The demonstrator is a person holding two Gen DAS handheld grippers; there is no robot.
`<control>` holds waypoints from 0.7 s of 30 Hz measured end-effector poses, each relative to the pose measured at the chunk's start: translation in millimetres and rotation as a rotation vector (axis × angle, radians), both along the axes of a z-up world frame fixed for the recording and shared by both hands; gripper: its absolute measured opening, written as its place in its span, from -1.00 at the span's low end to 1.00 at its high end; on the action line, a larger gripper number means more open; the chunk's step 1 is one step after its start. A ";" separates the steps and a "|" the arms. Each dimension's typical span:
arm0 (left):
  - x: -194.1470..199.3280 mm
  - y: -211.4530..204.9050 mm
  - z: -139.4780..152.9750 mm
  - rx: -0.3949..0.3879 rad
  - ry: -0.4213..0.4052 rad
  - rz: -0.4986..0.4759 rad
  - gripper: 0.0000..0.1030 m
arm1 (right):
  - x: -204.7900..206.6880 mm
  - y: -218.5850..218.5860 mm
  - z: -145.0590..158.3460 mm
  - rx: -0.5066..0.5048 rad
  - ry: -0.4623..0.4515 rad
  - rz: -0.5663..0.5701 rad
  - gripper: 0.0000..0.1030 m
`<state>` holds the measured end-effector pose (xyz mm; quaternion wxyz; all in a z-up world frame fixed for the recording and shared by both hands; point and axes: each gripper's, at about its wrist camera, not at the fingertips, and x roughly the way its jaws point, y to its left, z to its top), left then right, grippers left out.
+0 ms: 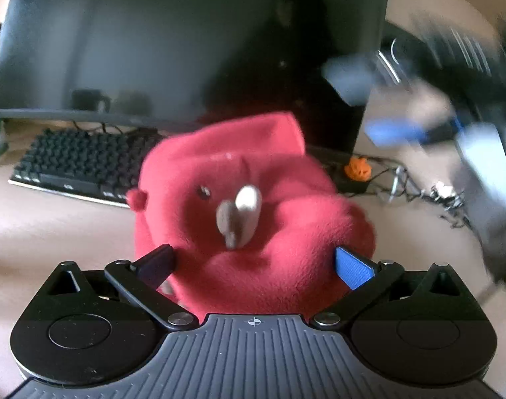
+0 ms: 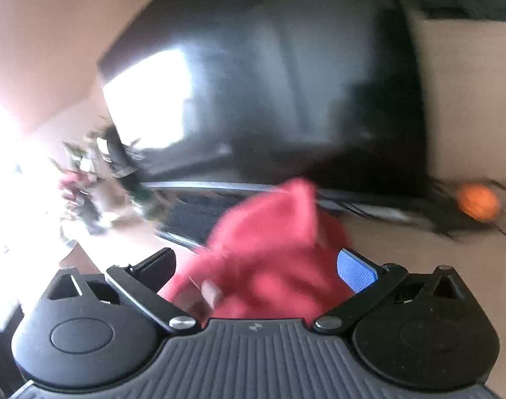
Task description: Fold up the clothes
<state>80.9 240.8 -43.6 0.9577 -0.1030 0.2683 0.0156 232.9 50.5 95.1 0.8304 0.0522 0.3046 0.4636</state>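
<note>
Both grippers, left (image 1: 254,262) & right (image 2: 256,266), have jaws spread wide w/ red fleece garment (image 1: 239,206) bunched between, unclamped, over desk (image 1: 53,219) near keyboard (image 1: 76,163). Risk: closing on bulk grabs multiple layers, messy fold; right view blurred.

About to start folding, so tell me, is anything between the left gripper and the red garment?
Nothing visible. The red garment bulges right between the left gripper's spread fingers, with no object in front of it. The keyboard lies behind it.
</note>
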 end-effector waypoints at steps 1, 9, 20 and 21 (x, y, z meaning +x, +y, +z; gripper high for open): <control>3.6 -2.7 -8.1 0.009 0.009 0.007 1.00 | 8.1 19.1 -3.6 -0.012 -0.018 0.018 1.00; 5.6 -3.7 -25.4 -0.018 0.022 0.052 1.00 | 64.3 99.2 -57.2 -0.203 -0.080 0.030 1.00; 9.2 15.9 -40.8 -0.205 0.084 0.050 1.00 | 75.0 111.1 -86.9 -0.358 -0.059 0.015 1.00; 9.3 17.4 -40.2 -0.211 0.091 0.045 1.00 | 74.8 112.9 -86.4 -0.359 -0.060 0.010 1.00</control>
